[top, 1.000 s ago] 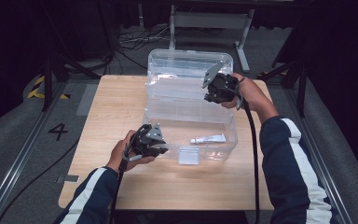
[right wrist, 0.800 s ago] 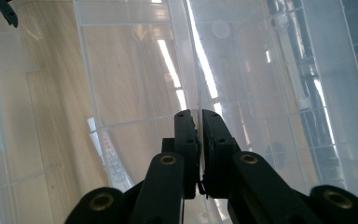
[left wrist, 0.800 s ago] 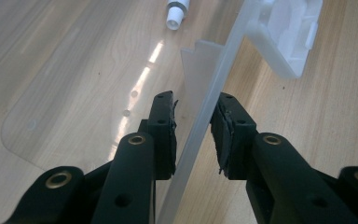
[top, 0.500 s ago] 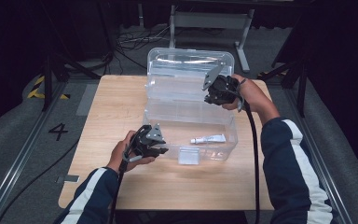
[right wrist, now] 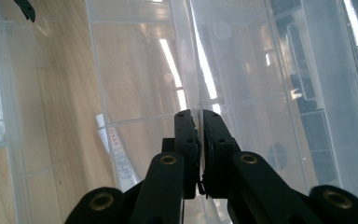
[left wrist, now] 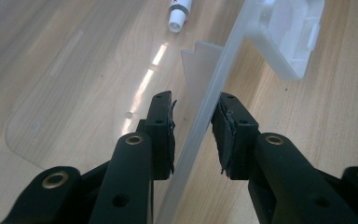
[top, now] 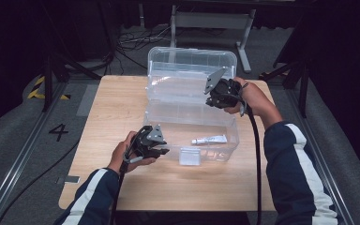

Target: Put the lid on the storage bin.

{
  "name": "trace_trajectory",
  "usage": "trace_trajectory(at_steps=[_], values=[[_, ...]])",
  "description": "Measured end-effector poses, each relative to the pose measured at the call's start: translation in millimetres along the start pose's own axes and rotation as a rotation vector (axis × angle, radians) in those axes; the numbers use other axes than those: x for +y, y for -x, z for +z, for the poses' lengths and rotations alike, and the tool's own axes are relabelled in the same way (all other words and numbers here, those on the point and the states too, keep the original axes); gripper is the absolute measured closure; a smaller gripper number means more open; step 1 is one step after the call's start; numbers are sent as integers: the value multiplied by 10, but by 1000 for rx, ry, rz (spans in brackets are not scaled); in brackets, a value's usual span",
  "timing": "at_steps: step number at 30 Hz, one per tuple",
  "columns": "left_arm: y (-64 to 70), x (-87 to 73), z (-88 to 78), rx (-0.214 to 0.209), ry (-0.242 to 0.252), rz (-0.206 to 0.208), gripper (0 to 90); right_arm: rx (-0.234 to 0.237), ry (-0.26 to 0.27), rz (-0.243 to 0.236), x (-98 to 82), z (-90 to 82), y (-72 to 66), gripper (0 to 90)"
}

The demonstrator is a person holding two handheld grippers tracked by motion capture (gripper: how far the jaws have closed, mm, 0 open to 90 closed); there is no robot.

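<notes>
Wooden table [top: 112,117]: clear box [top: 192,136] lengthwise left-right, lid [top: 192,70] upright.

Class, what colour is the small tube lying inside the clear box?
White, with some red print; the tube shows best in the high view.

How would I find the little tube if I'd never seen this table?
Look at the wooden table, then the clear plastic box with its lid up. On the box's floor lies a small white tube; it's long and thin, unlike the square white latch out front.

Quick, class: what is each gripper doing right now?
Left gripper: open, jaws astride the box wall.
Right gripper: shut on the lid.
</notes>
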State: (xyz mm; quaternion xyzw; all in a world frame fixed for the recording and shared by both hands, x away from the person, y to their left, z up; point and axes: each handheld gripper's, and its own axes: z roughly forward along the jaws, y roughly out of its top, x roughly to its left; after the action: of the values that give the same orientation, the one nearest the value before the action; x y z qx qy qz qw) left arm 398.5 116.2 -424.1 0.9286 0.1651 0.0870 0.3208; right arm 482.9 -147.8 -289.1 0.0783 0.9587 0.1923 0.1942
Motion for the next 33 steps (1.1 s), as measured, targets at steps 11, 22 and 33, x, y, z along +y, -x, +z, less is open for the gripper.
trace_trajectory(at_steps=[11, 22, 33], values=[[20, -14, 4, 19, 18, 1, 674, -26, -18, -7, -3, -31, -129, 857], [36, -23, 8, 33, 29, 0, 660, -22, -7, -15, -29, -46, -210, 857], [50, -30, 10, 45, 36, 3, 647, -11, 29, -14, -83, -59, -271, 851]])
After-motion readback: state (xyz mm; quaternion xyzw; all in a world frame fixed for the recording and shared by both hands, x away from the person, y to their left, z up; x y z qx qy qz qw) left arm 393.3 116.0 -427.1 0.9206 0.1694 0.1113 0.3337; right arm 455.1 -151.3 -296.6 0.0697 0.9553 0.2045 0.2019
